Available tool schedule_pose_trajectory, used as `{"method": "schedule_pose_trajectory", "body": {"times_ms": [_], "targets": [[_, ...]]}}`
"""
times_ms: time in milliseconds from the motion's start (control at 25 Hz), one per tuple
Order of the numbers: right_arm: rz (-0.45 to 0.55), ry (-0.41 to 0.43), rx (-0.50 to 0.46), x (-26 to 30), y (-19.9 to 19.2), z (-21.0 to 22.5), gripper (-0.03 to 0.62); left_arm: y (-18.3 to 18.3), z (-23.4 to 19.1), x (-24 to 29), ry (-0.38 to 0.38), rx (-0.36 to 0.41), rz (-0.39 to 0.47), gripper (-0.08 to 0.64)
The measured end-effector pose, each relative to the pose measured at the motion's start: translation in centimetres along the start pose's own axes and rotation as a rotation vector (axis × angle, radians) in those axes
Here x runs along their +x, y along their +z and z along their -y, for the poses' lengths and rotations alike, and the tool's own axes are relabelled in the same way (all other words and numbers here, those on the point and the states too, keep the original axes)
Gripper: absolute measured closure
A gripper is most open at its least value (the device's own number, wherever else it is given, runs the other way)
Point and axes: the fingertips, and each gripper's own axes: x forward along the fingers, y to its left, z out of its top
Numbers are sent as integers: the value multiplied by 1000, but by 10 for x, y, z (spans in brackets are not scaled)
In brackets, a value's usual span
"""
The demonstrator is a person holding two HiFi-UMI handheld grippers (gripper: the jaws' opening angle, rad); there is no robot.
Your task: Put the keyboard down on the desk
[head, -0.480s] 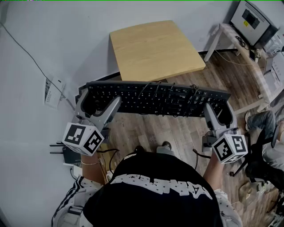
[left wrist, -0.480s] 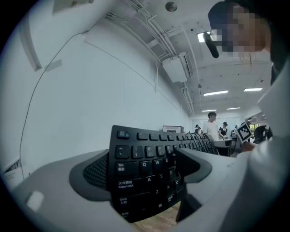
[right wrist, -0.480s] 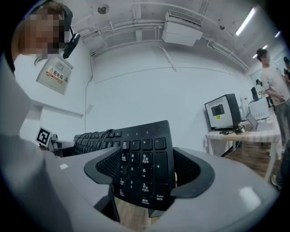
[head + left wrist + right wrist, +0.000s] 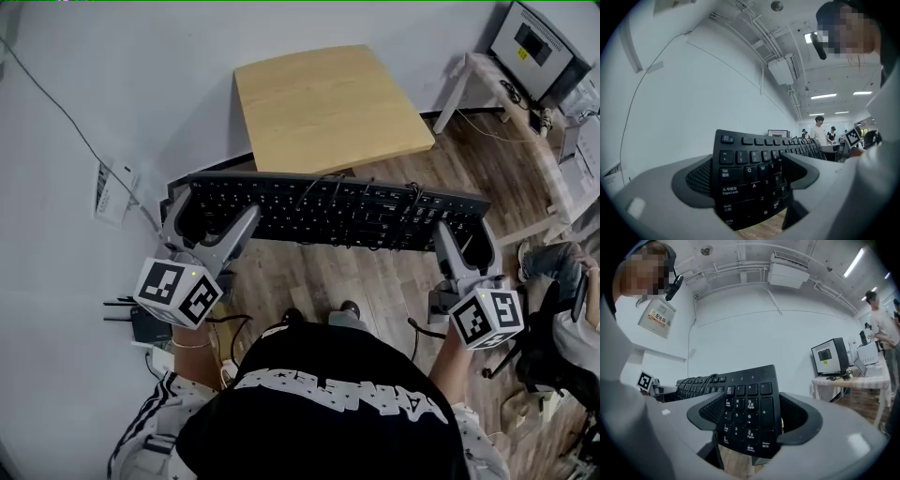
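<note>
— Black keyboard (image 4: 337,211): where is it held?
— Off the surface, level, over the wood floor (image 4: 375,281), at the near edge of the wooden desk (image 4: 328,103).
— Grippers?
— Left gripper (image 4: 211,220) is clamped on the Tab-key end, right gripper (image 4: 466,244) on the numpad end. A cable (image 4: 319,187) is draped across the keys.

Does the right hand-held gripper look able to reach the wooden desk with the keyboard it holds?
Probably yes. The right hand-held gripper grips the keyboard; the bare desk lies just ahead, nothing between.
</note>
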Motion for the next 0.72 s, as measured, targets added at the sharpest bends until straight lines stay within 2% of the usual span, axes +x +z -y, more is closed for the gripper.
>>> {"method": "schedule_pose_trajectory", "body": {"times_ms": [720], "targets": [[-15, 3, 2, 1, 1, -2, 225, 0, -1, 0, 9, -17, -4, 132]]}}
